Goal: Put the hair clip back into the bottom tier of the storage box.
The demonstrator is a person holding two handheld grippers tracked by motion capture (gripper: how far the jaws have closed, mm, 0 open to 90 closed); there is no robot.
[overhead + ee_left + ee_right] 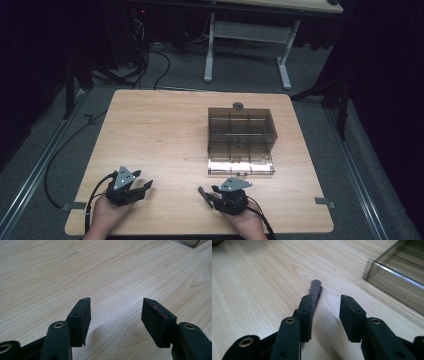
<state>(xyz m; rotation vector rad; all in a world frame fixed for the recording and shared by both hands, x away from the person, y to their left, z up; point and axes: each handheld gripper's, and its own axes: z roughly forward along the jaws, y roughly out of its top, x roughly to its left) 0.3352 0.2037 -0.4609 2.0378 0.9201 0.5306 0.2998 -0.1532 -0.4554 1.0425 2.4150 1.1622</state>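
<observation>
Low in the frame, two black two-jaw grippers, left gripper (pixel 145 187) and right gripper (pixel 206 196), gape wide, empty; one dark grey flat stick (pixel 315 288) lies beside one smoky clear plastic compartment box (pixel 241 140).

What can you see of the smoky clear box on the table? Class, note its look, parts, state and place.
The box looks like smoke-tinted clear plastic, rectangular, with inner walls dividing it into compartments. Its lid appears open, lying flat toward the person, though I cannot be sure. It sits flat on the right half of the wooden table. A small round grey thing lies just behind it; whether they touch is unclear. Neither tool touches it.
</observation>
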